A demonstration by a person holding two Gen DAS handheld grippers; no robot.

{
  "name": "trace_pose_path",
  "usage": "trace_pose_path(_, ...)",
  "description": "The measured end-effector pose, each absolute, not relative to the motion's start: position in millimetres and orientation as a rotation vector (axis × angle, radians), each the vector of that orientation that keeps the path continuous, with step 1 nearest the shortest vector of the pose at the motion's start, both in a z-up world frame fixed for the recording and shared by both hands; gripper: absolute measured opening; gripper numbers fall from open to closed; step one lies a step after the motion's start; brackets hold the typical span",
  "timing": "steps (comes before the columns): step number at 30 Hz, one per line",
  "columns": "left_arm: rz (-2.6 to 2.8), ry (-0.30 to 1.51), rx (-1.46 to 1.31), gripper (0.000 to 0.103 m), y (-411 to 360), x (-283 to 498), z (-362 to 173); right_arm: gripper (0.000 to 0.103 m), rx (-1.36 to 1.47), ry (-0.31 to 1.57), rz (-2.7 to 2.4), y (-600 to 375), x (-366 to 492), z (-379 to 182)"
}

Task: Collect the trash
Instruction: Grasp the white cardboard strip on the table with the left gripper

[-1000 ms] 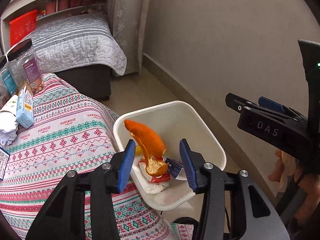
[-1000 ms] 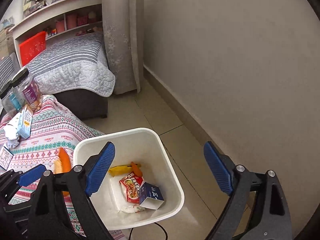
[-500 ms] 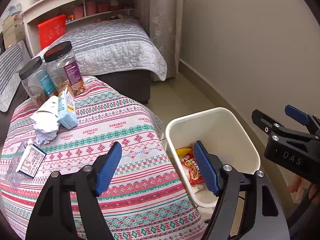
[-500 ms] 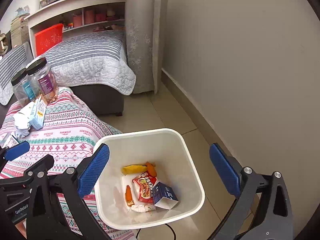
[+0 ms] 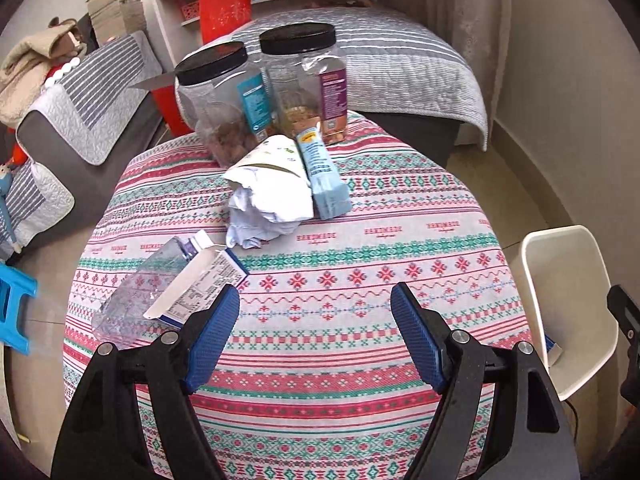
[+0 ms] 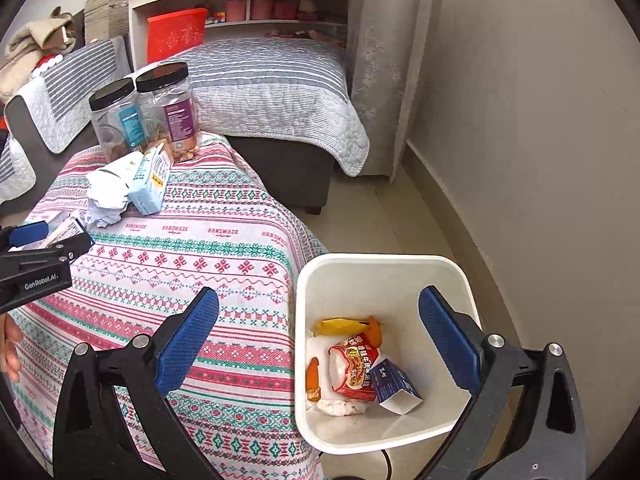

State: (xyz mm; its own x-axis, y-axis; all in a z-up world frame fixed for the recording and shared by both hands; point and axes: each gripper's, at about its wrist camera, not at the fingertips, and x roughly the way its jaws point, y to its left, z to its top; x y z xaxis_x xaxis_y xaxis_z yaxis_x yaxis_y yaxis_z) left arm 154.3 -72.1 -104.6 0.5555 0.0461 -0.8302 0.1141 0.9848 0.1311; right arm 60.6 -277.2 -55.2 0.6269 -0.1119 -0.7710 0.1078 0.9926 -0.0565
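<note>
My left gripper [image 5: 316,336] is open and empty above the patterned tablecloth [image 5: 320,264]. On the table lie a white and blue carton [image 5: 200,286] over a clear crushed plastic bottle [image 5: 132,300], crumpled white paper [image 5: 268,196] and a light blue carton [image 5: 324,172]. My right gripper [image 6: 320,344] is open and empty above the white bin [image 6: 384,268], which holds an orange peel [image 6: 313,372], a red wrapper [image 6: 354,368], a dark blue box [image 6: 394,384] and a yellow wrapper [image 6: 340,325]. The bin also shows in the left wrist view [image 5: 568,264].
Two clear jars with black lids [image 5: 256,92] stand at the table's far edge. A bed with a striped grey quilt [image 6: 272,80] lies behind, with a shelf and a red box [image 6: 176,36]. A blue stool [image 5: 14,304] stands at the left. A wall [image 6: 540,120] runs on the right.
My left gripper let the orange peel drop into the bin, then swung left from the bin to over the table. My right gripper shifted slightly and stays open over the bin.
</note>
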Motion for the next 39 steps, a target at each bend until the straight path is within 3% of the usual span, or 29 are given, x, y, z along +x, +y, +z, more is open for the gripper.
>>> trace_pose_path(15,0.148,1.037,0.339,0.074,-6,198,-159,0.096,-0.052,0.930,-0.057,-233,82,-70)
trace_pose_path(21,0.182,1.037,0.447,0.053,-10,200,-172,0.096,-0.061,0.937,-0.050,-228,85,-73)
trace_pose_path(23,0.183,1.033,0.446,0.034,-8,199,-168,0.096,-0.065,0.940,-0.051,-227,86,-73)
trace_pose_path(29,0.001,1.140,0.172,0.006,11,191,-143,0.096,-0.061,0.943,-0.050,-225,88,-74)
trace_pose_path(34,-0.046,1.194,0.070,0.007,16,189,-139,0.096,-0.063,0.940,-0.043,-221,88,-74)
trace_pose_path(39,-0.006,1.191,0.067,0.015,21,195,-144,0.096,-0.072,0.946,-0.041,-219,90,-76)
